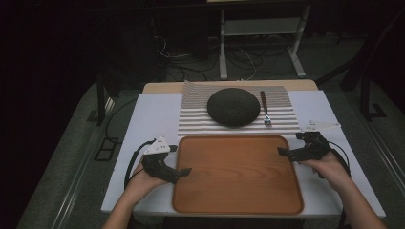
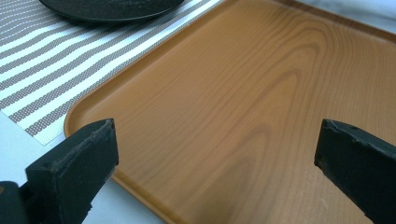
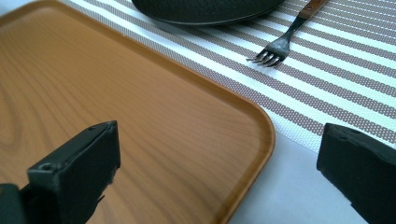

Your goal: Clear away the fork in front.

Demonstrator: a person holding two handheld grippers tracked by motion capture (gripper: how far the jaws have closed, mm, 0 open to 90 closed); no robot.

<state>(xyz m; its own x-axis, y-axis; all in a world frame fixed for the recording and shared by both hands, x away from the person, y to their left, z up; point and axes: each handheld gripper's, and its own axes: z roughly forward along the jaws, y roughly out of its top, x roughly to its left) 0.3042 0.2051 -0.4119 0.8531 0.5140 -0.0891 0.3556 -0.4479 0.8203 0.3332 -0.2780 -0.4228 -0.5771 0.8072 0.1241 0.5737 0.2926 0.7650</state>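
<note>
Lying flat at the near middle of the white table (image 1: 157,114), the rectangular wooden tray with rounded corners and a low raised rim (image 1: 237,174) has its long axis running across the table from left to right, its far long edge just beside a brown-and-white striped woven placemat (image 1: 191,121). Its surface is smooth orange-brown wood with curved grain.

Each hand flanks a short side of the tray. The left gripper (image 1: 184,171) has its black jaw tip reaching over the tray's left edge; seen along its own jaws (image 2: 215,154), they stand wide apart with nothing between them, straddling the tray's near-left rim. The right gripper (image 1: 282,151) sits at the far-right corner; its own view (image 3: 217,163) shows the jaws likewise spread wide and empty, one over the wood, the other over the white table past the rounded corner.

On the placemat rests a round, dark, matte-textured plate (image 1: 233,106). Beside it on the right lies a metal fork with a brown handle (image 1: 265,109), its long axis running away from the person, tines toward the tray. The right gripper view shows the fork's tines (image 3: 267,57) close up; the left gripper view shows the plate's rim (image 2: 112,11) and the mat's dotted weave (image 2: 42,70).
</note>
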